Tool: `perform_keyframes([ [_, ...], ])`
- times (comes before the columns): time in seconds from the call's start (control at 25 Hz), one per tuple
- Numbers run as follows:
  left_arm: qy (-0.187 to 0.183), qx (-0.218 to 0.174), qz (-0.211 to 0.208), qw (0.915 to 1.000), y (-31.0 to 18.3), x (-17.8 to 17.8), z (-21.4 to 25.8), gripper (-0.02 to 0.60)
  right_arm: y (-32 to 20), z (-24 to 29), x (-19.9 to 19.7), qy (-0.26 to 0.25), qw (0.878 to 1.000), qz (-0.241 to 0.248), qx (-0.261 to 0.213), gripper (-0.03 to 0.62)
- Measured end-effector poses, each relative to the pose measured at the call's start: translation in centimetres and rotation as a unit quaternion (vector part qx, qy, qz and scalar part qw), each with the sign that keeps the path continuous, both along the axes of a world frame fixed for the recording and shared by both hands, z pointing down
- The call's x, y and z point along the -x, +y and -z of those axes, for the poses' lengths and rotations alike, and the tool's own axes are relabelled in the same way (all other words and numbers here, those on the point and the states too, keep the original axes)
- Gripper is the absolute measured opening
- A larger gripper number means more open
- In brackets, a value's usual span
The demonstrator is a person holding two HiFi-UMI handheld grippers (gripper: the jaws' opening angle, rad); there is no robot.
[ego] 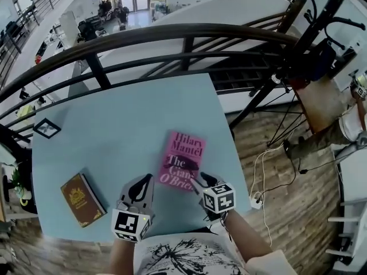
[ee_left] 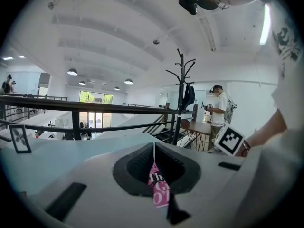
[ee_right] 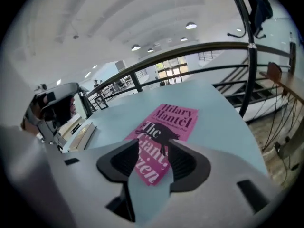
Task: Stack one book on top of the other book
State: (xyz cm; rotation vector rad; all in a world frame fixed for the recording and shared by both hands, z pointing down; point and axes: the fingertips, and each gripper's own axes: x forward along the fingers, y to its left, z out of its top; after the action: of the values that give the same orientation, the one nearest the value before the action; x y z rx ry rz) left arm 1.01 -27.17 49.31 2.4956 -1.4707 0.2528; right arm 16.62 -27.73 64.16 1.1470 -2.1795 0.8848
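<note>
A pink paperback (ego: 183,160) lies flat in the middle of the pale blue table (ego: 114,119). A brown hardback with a gold emblem (ego: 83,199) lies at the table's front left corner. My right gripper (ego: 199,182) is open at the pink book's near right corner; in the right gripper view the pink book (ee_right: 164,127) shows between its parted jaws, and the pads do not press on it. My left gripper (ego: 144,181) is shut and holds nothing, just left of the pink book's near edge. The brown book (ee_right: 80,136) shows at the left of the right gripper view.
A small picture frame (ego: 47,128) stands at the table's far left. A dark metal railing (ego: 172,36) runs along the far edge. To the right are wooden floor, a cable with a plug (ego: 256,202), a coat stand (ee_left: 183,94) and a person (ee_left: 219,110).
</note>
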Motion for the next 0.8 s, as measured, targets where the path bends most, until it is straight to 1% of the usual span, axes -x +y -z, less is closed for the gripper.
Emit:
perform_keyframes([
  [0.12, -0.003, 0.019, -0.003, 0.9998, -0.5, 0.4, -1.5, 0.011, -1.1, -2.8, -0.9, -0.030, 0.996, -0.059, 0.059, 0.222],
  [0.2, -0.005, 0.032, -0.004, 0.9995, -0.7, 0.5, -2.4, 0.011, -1.5, -4.4, -1.3, -0.052, 0.990, -0.088, 0.093, 0.229],
  [0.28, -0.006, 0.041, -0.005, 0.9991, -0.9, 0.7, -3.2, 0.011, -1.8, -5.5, -1.2, -0.070, 0.985, -0.105, 0.116, 0.235],
  [0.4, -0.007, 0.054, -0.005, 0.9985, -1.2, 1.1, -4.3, 0.011, -2.3, -6.6, -0.6, -0.081, 0.980, -0.121, 0.134, 0.249],
  [0.52, -0.010, 0.070, -0.003, 0.9975, -1.4, 1.4, -5.4, 0.011, -3.1, -7.5, 0.0, -0.077, 0.977, -0.132, 0.148, 0.258],
  [0.64, -0.015, 0.084, 0.000, 0.9964, -1.7, 1.8, -6.3, 0.011, -3.3, -8.5, 0.4, -0.058, 0.975, -0.135, 0.164, 0.255],
  [0.68, -0.017, 0.089, 0.001, 0.9959, -1.7, 1.9, -6.6, 0.011, -3.4, -8.7, 0.5, -0.054, 0.975, -0.135, 0.169, 0.244],
  [0.8, -0.022, 0.104, 0.005, 0.9943, -1.9, 2.2, -7.6, 0.011, -3.5, -8.8, 0.7, -0.054, 0.973, -0.133, 0.179, 0.236],
])
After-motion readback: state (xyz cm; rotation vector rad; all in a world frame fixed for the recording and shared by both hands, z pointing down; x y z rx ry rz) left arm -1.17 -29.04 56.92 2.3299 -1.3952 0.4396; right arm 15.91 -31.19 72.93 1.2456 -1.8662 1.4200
